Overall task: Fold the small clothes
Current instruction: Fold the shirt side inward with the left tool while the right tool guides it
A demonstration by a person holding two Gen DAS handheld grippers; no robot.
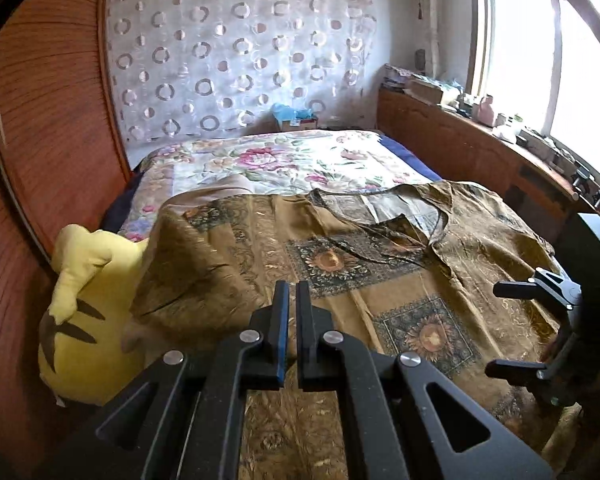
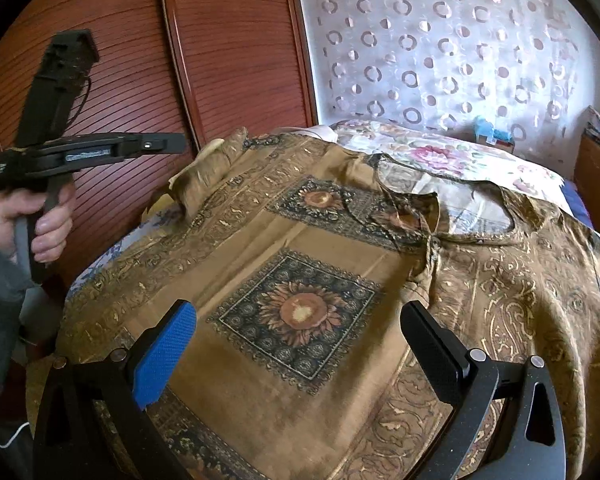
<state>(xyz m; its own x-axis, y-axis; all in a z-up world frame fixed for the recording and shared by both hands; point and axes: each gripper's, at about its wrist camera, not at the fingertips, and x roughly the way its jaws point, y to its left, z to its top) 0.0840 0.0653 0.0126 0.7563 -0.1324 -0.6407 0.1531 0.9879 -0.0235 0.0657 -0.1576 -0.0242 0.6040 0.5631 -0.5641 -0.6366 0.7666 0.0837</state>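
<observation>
Thin brown blouse lies limp across bed; I'd pinch its hem corners. Left tongs pressed together, probably empty; right tongs spread.

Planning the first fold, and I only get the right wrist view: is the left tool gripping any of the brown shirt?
Observer: No. The left tool is shut with nothing between its fingers, held clear of the brown shirt.
Operator: What props up the cloth's corner near the wardrobe?
Observer: A yellow plush toy lies against the wardrobe; the shirt's edge lies over part of it.
</observation>
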